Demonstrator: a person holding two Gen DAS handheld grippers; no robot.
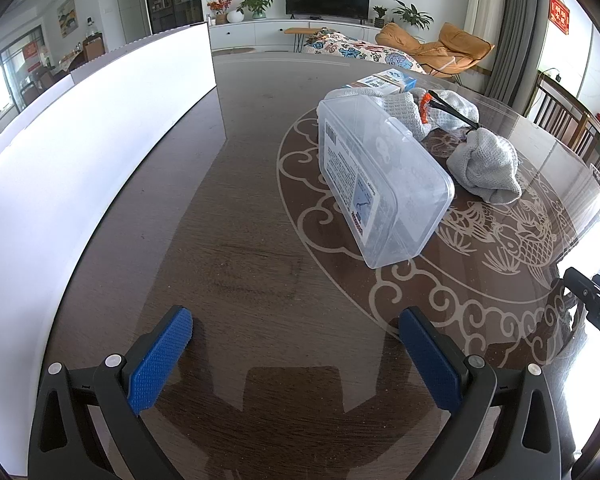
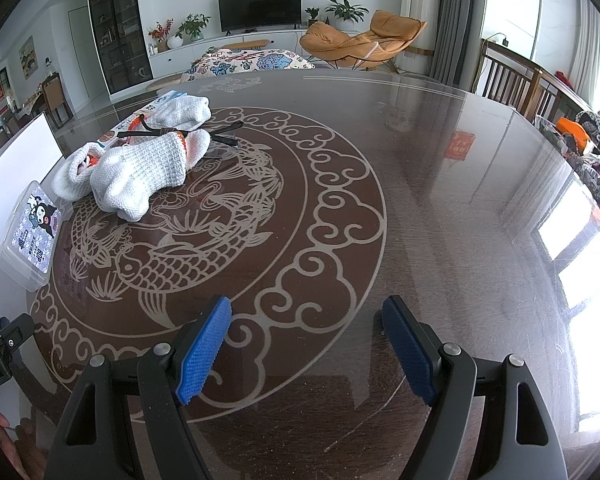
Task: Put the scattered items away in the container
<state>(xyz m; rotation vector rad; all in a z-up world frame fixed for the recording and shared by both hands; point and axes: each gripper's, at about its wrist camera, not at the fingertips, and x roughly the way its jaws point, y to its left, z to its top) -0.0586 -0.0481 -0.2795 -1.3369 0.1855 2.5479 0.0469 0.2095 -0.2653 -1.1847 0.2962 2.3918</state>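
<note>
A clear plastic container with a printed label stands on the dark table with its lid on. Behind it lie two white knit gloves, one bunched up and one farther back. Black safety glasses rest across them, and a small blue-and-white carton lies beyond. My left gripper hovers open and empty, short of the container. My right gripper is open and empty too, over the fish pattern, well right of the gloves.
A tall white board stands along the table's left side. The glass-topped table stretches bare to the right. Chairs and an orange item sit at its far right edge. A hand shows at lower left.
</note>
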